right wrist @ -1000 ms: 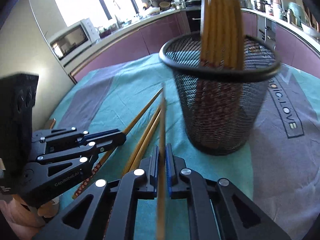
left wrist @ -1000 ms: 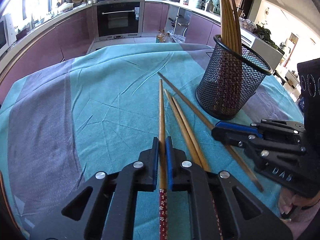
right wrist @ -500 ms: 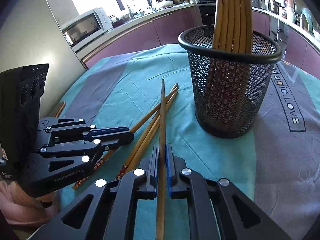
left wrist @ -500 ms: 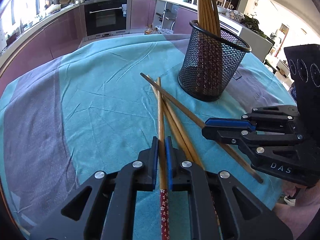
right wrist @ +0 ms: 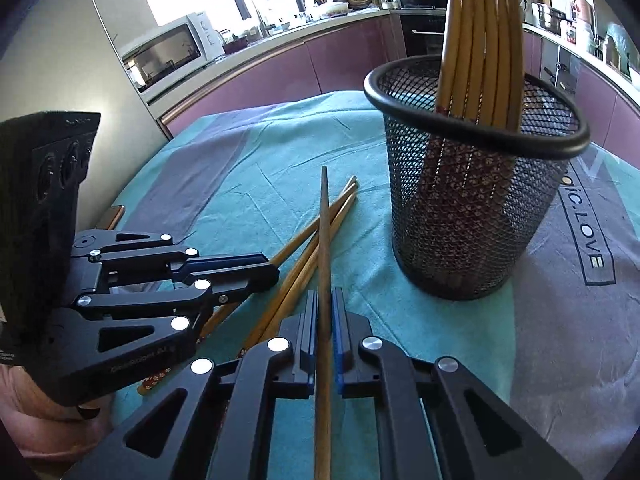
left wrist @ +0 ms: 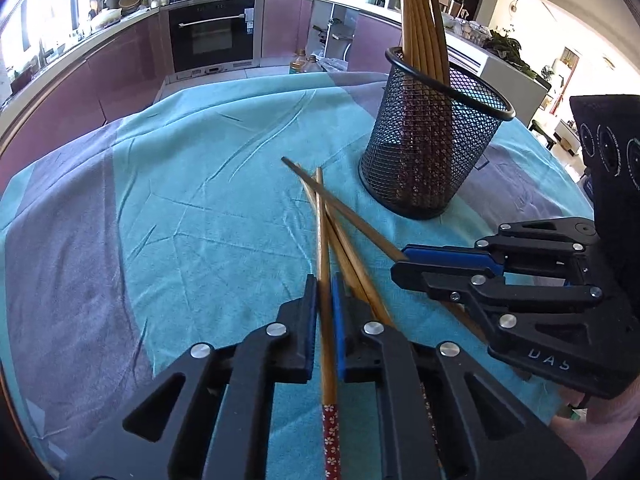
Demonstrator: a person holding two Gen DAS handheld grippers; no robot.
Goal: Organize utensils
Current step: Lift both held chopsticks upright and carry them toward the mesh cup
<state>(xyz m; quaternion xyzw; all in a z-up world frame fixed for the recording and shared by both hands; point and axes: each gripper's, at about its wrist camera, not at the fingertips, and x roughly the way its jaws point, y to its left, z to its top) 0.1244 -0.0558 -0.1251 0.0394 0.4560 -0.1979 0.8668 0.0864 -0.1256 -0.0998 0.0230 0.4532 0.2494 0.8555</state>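
Observation:
A black mesh cup [left wrist: 432,136] [right wrist: 468,200] stands on the teal cloth with several wooden chopsticks upright in it. My left gripper [left wrist: 325,284] is shut on one chopstick [left wrist: 322,232] with a red flowered end. My right gripper [right wrist: 325,298] is shut on a darker chopstick [right wrist: 325,240] and shows in the left wrist view [left wrist: 404,266]. Two more chopsticks [left wrist: 352,260] [right wrist: 304,268] lie on the cloth between the grippers. The left gripper shows in the right wrist view [right wrist: 268,270].
The teal and grey tablecloth [left wrist: 200,200] covers a round table. Its edge drops off toward kitchen cabinets and an oven [left wrist: 212,36]. A microwave [right wrist: 168,52] sits on the far counter. The cup stands to the right of the lying chopsticks.
Both grippers have drawn back from the mesh cup and risen, each still holding its chopstick. The cup now looks farther away in both views.

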